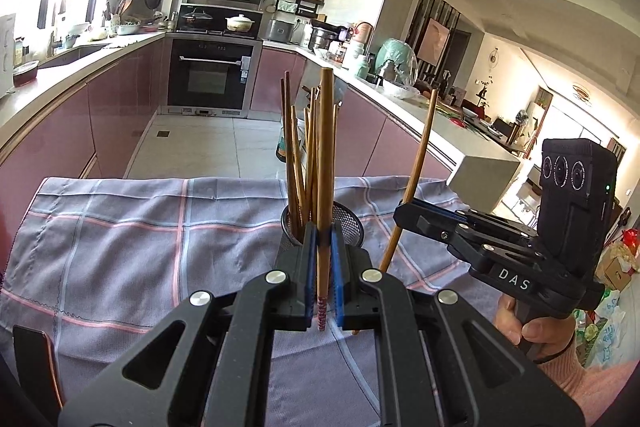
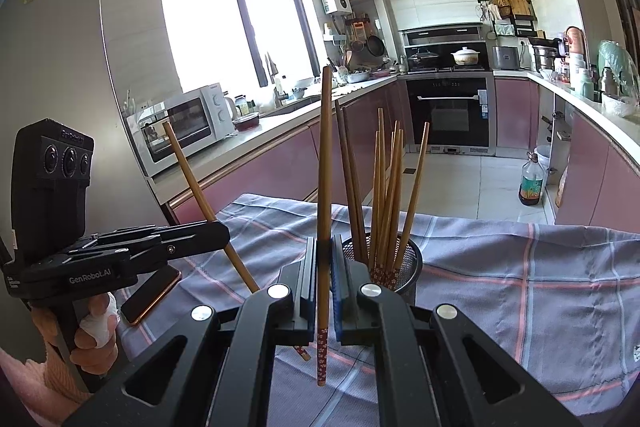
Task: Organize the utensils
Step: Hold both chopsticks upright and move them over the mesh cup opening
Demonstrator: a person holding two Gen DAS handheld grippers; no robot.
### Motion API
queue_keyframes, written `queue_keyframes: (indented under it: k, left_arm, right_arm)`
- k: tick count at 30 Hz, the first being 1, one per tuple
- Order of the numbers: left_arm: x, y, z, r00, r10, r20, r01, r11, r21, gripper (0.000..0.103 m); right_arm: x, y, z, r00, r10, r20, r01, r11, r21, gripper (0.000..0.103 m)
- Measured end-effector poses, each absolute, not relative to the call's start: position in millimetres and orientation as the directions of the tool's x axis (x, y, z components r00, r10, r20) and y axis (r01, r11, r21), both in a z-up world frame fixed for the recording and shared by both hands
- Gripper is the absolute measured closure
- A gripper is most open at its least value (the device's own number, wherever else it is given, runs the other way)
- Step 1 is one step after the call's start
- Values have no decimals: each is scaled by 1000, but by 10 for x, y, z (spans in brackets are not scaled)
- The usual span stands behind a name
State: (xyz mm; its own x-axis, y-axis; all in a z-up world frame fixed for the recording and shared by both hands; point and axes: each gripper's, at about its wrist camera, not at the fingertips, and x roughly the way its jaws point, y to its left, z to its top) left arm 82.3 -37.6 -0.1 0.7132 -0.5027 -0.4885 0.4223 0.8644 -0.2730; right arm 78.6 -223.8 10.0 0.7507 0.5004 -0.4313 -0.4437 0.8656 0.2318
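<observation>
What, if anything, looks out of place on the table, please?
A phone lies on the checked cloth at its left edge, odd among utensils; the chopsticks stand splayed in the mesh holder.

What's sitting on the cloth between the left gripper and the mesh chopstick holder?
In the right wrist view, only bare checked cloth separates the left gripper from the mesh holder. The dark phone lies below the gripper, off that line.

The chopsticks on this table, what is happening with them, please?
A person is sorting chopsticks into a mesh holder standing on a checked cloth. The left claw is shut on one chopstick, held nearly upright. The right claw grips another chopstick the same way. Neither is in the holder yet; several others already stand inside.
</observation>
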Motion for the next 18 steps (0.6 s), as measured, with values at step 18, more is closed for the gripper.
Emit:
queue_keyframes:
  k: [18]
  left_arm:
    - [842,-387,43,719,-511,-470,442,859,-258,95]
  right_arm:
    - [842,-2257,200,767,489,-415,-441,872,213,98]
